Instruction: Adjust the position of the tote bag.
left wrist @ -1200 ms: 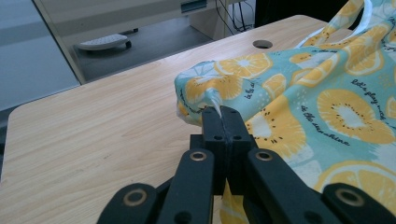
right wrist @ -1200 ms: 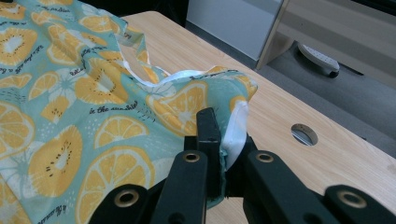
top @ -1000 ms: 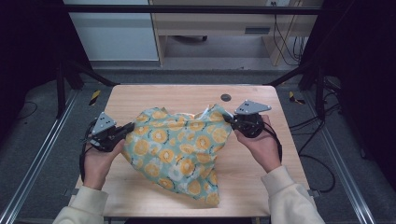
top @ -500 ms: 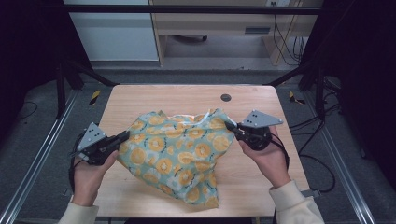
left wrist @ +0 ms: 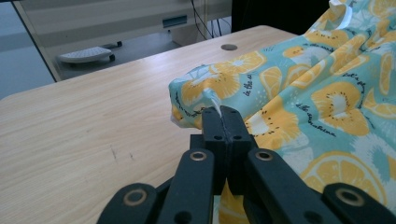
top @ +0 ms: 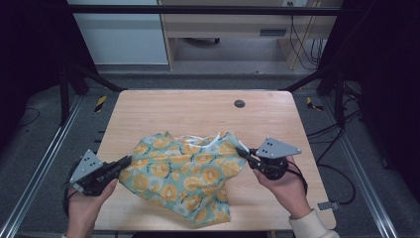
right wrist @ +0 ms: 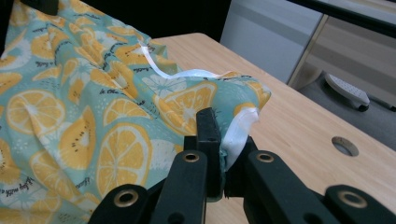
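A teal cloth printed with orange slices (top: 185,173) lies spread and rumpled on the wooden table (top: 198,111), its lower part hanging toward the front edge. My left gripper (top: 126,161) is shut on the cloth's left corner, seen pinched between the jaws in the left gripper view (left wrist: 223,114). My right gripper (top: 242,152) is shut on the cloth's right corner, where a white ribbon (right wrist: 240,128) is caught beside the jaws (right wrist: 219,140). The cloth (right wrist: 93,102) is stretched between the two grippers. A white ribbon loop (top: 208,140) shows along its far edge.
A round grommet hole (top: 239,103) sits in the table near its far edge. Black frame rails run along both sides (top: 44,163). A desk and cabinet (top: 223,29) stand beyond the table. The far half of the tabletop is bare wood.
Both hands have drawn back toward the front edge and apart, carrying the cloth corners with them. The cloth has shifted nearer and pulled flatter between them.
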### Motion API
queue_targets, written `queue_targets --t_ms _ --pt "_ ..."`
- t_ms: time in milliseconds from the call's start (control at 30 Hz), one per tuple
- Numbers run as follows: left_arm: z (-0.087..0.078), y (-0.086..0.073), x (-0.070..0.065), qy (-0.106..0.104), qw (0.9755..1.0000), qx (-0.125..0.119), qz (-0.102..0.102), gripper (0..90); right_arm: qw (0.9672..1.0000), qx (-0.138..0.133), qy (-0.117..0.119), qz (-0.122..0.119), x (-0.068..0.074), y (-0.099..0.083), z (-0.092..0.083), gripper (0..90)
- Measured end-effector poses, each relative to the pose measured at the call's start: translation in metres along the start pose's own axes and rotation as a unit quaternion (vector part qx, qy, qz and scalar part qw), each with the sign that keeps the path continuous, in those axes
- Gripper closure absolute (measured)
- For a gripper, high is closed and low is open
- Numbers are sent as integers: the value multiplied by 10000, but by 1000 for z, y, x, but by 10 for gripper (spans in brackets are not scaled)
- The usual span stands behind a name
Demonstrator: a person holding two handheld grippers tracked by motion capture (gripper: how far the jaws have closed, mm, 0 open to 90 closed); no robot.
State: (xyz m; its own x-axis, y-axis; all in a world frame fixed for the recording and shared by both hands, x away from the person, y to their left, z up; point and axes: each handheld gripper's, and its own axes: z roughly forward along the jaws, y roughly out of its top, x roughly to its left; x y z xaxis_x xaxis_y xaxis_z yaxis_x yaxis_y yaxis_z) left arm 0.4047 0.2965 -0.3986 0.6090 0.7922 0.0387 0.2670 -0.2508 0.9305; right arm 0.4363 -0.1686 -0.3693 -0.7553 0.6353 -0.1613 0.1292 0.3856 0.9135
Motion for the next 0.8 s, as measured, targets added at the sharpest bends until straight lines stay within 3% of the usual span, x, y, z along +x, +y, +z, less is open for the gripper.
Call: queue_targets --t_ms 233,367,633,667,800 --pt "-4 -4 -5 -44 10000 7 55 900 9999 33 24 93 2 -12 -1 881" --pt "-9 -11 -8 -20 9999 59 88 900 9997 -106 142 179 6 -10 -6 881" --pt "-17 -24 -10 -329 9994 144 -12 900 9987 -230 390 219 24 -32 -21 881" --pt "-17 -28 -11 -449 9987 242 -13 900 9985 -221 438 235 25 -37 -22 882" --pt "-13 -33 -14 -590 9969 500 119 900 9977 -105 604 272 28 -52 -22 882"
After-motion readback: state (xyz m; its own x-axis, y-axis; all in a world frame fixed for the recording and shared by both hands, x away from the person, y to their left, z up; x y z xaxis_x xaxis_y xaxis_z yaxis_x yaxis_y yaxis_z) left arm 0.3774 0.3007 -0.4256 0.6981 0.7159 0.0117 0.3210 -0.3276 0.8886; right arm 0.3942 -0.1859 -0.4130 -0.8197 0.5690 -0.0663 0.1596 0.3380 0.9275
